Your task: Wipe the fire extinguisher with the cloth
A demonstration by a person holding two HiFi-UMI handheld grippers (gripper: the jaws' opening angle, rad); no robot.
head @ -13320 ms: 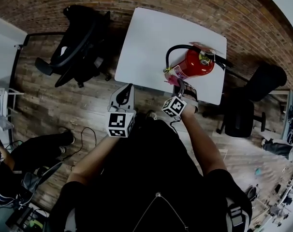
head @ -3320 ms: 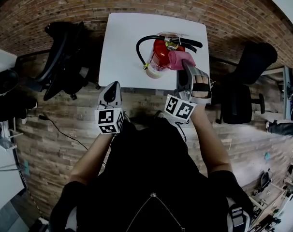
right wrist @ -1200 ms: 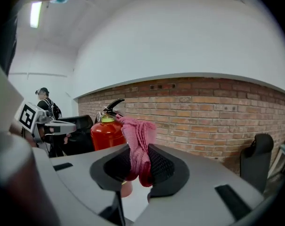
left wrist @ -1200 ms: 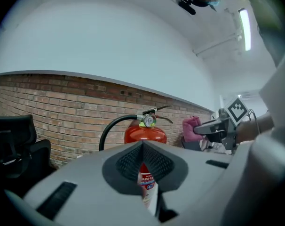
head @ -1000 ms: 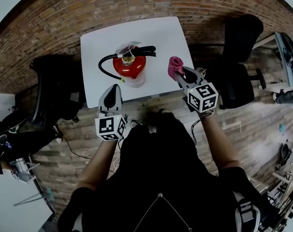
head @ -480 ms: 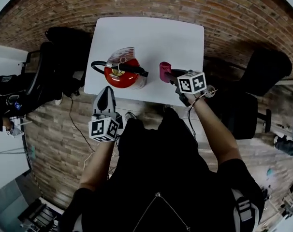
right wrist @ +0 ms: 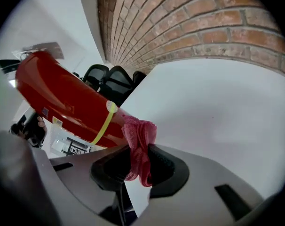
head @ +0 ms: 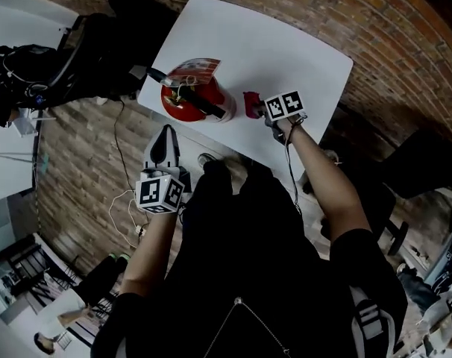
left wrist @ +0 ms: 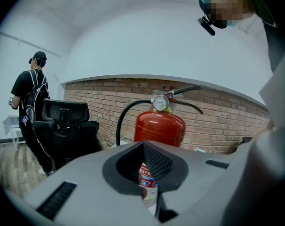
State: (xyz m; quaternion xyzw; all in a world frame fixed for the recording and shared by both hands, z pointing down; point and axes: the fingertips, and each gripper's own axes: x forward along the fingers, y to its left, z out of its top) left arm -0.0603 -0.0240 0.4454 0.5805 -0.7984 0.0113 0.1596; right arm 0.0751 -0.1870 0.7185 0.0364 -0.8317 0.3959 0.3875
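Wood-plank floor (head: pixel 77 177) all round, brick wall (head: pixel 394 47) behind, white bench (head: pixel 300 47) set against it. At far left, a person (head: pixel 13 73) in black beside a black office chair (head: pixel 110 32), both well apart from the bench's left end.

Next along, the left gripper (head: pixel 167 131), held over the floor just short of the bench's near edge and aimed at the fire extinguisher (head: pixel 190 99). Jaws pressed together with nothing between them. In the left gripper view, only the lower label of the fire extinguisher (left wrist: pixel 159 126) showing through the notch in the pads.

Stands upright on the near-left part of the bench, red-bodied, with a black hose (left wrist: pixel 125 117) looping off its left side and a gauge (left wrist: pixel 160 102) and lever on top.

Just right of it, the pink cloth (head: pixel 251 103), bunched into a wad and pinched between the jaws of the right gripper (head: pixel 259 110). Reaches in low over the bench from the near right. In the right gripper view, cloth (right wrist: pixel 140 142) sticking up out of the clamped jaws, apparently touching the lower red body beside a yellow band (right wrist: pixel 105 121), though real contact hard to confirm at this angle. Bare white bench to the right of that, then brick.
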